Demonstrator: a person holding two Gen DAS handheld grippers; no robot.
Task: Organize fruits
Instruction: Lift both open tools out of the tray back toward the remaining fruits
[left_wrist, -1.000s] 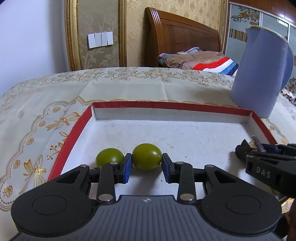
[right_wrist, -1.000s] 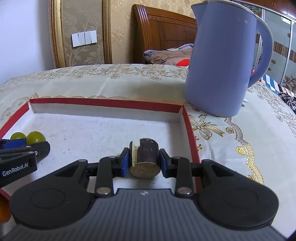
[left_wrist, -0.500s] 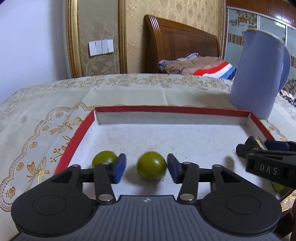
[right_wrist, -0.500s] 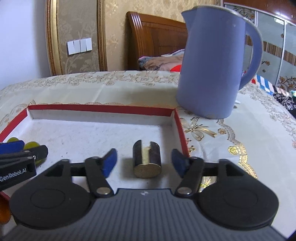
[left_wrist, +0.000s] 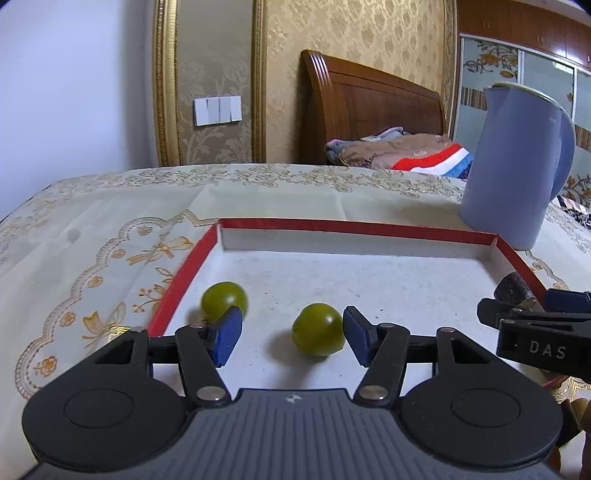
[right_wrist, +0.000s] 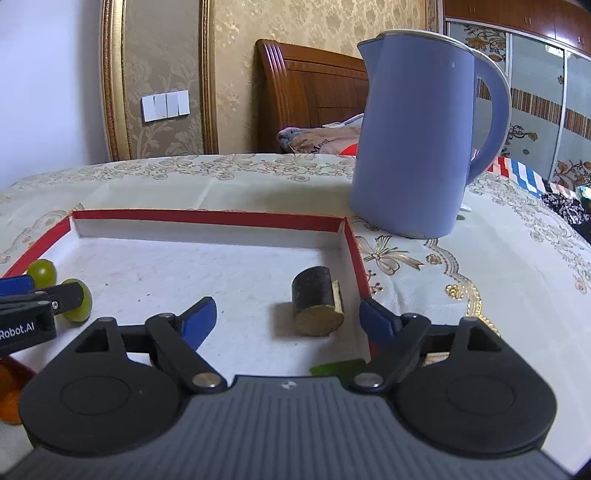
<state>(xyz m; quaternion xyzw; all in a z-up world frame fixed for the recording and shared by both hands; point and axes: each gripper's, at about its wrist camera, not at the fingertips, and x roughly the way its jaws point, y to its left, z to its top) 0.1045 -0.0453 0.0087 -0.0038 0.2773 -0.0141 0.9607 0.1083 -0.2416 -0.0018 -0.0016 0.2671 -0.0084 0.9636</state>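
- Cream embroidered tablecloth (left_wrist: 110, 236) covers the table beneath a red-rimmed tray (left_wrist: 332, 224).
- One green fruit (left_wrist: 224, 297) lies by the tray's left wall.
- Left gripper (left_wrist: 291, 334) is opening, jaws apart; a second green fruit (left_wrist: 317, 334) sits loose between them.
- Right gripper (right_wrist: 286, 317) is opening too, around a free brown sugarcane piece (right_wrist: 314, 304) near the tray's right wall.
- Beyond the tray's right corner stands a blue kettle (right_wrist: 417, 136).

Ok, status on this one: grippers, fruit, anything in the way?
Both grippers opening, nothing gripped. Green fruit between left gripper pads; brown piece ahead of right gripper. Nothing blocking.
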